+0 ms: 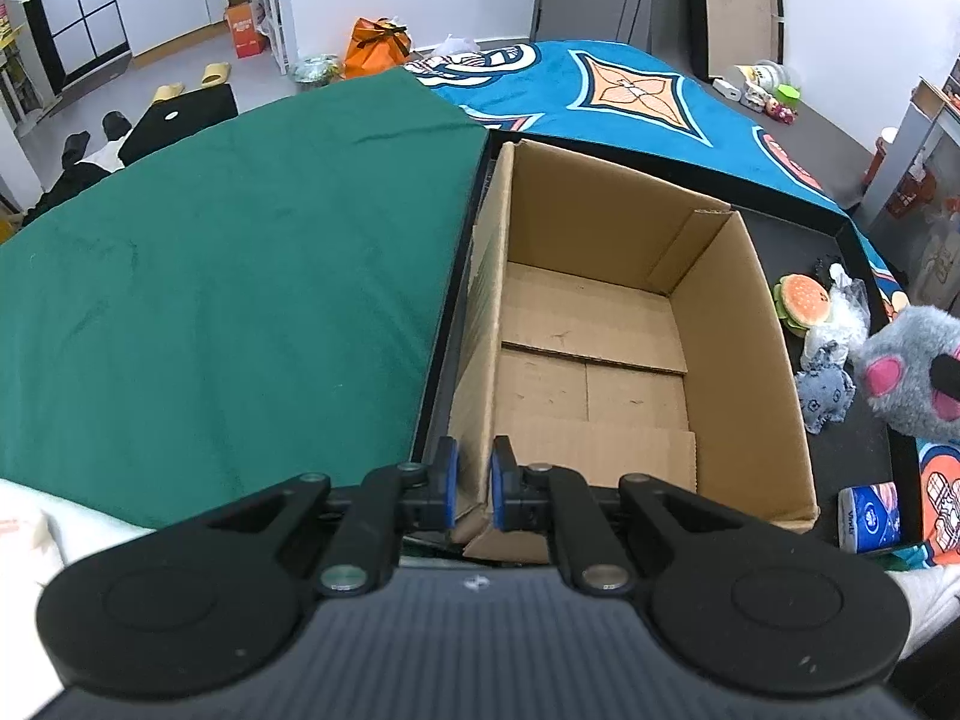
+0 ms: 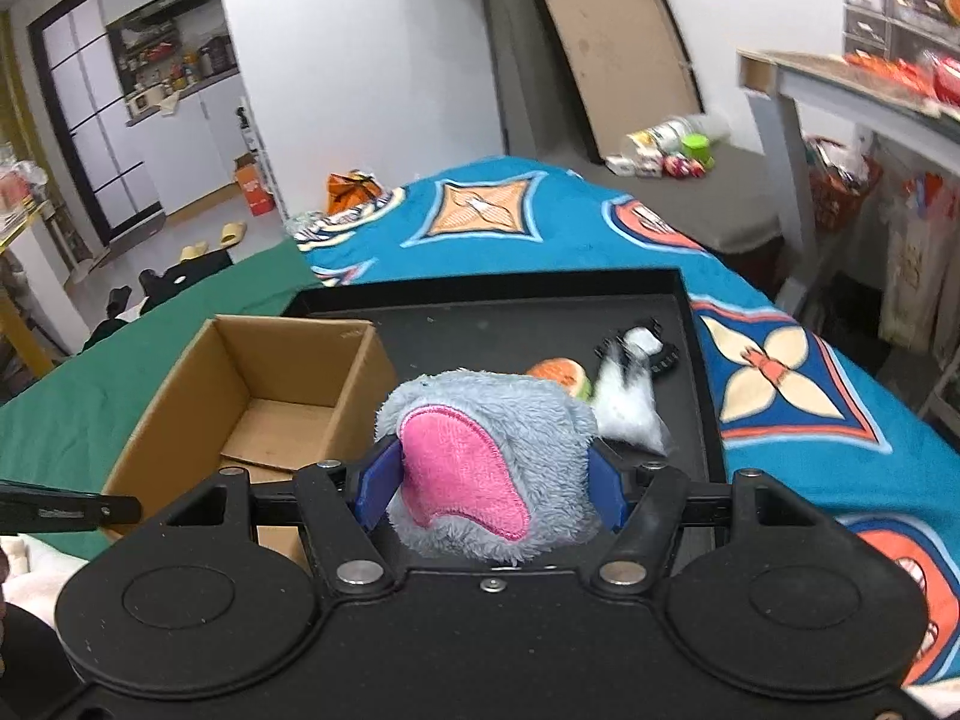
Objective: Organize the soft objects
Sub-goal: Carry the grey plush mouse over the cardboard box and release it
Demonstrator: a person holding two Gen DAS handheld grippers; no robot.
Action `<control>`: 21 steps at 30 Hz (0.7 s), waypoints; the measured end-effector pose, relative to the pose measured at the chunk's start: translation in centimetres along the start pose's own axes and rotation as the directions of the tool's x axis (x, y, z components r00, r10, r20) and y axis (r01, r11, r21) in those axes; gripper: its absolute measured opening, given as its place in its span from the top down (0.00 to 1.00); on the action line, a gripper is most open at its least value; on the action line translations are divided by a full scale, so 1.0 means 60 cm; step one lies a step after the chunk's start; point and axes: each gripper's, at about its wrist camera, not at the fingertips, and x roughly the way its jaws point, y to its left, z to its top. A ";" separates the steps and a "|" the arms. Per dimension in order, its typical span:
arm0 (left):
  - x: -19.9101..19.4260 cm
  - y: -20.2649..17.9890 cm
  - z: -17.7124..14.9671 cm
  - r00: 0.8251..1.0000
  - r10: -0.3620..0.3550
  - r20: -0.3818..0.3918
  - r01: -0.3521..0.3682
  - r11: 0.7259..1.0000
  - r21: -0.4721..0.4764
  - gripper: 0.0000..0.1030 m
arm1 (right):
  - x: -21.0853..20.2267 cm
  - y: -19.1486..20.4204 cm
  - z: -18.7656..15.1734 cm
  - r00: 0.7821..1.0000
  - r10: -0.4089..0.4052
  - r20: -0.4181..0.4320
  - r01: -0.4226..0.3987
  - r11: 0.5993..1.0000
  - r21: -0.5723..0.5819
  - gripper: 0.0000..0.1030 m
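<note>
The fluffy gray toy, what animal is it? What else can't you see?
- Gray plush toy: right wrist view shows only fur and a pink patch between the right gripper's fingers; left wrist view cuts it at the edge. Animal unknown.
- Hamburger toy: mostly behind the plush.
- White item: motion-blurred.
- Cardboard box: near corner covered by the left gripper.

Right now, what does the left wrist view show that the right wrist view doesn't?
Only the left wrist view shows the left gripper clamped on the cardboard box wall, a small blue plush and a tissue pack. Only the right wrist view shows the right gripper gripping the grey plush. Both show the box, black tray, grey plush and burger toy.
</note>
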 end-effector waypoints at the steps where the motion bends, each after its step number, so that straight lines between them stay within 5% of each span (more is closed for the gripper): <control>1: 0.002 0.000 0.000 1.000 0.000 -0.001 0.000 1.000 -0.003 0.91 | 0.000 0.007 0.003 1.000 0.007 0.007 -0.007 1.000 -0.014 0.39; 21: 0.014 0.035 -0.008 0.999 -0.043 0.026 0.045 0.994 -0.104 0.90 | 0.018 0.143 0.040 0.986 0.154 0.066 -0.142 0.977 -0.162 0.39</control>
